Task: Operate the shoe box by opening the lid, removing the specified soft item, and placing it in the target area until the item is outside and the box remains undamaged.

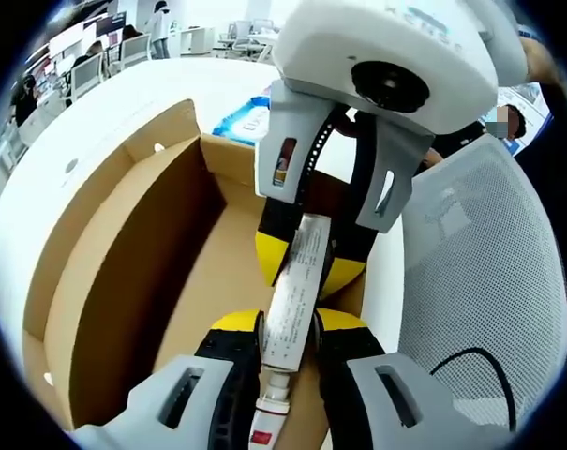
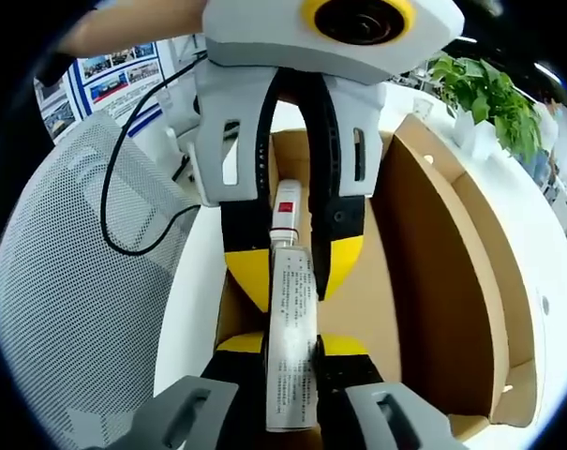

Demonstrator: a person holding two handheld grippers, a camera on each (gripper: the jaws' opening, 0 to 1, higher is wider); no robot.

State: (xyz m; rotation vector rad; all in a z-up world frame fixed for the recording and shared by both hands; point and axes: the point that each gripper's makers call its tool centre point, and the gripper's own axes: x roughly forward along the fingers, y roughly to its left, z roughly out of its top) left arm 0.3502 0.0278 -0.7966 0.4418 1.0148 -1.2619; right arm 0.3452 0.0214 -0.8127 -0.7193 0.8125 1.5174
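Observation:
A white soft tube (image 1: 290,291) with small print and a red-marked cap is held between both grippers over the open cardboard shoe box (image 1: 124,281). My left gripper (image 1: 290,323) is shut on the cap end. My right gripper (image 1: 306,262) comes in from above in the left gripper view and is shut on the tube's far part. In the right gripper view my right gripper (image 2: 290,345) clamps the tube (image 2: 290,319) near its flat end, and the left gripper (image 2: 290,262) faces it, shut around the cap end. The box (image 2: 433,262) stands open with its lid flap raised.
The box rests on a white round table (image 1: 96,103). A grey mesh chair back (image 1: 480,262) stands close beside the box, with a black cable (image 2: 133,187) over it. A blue and white pack (image 1: 241,120) lies beyond the box. A green plant (image 2: 480,89) stands at the back.

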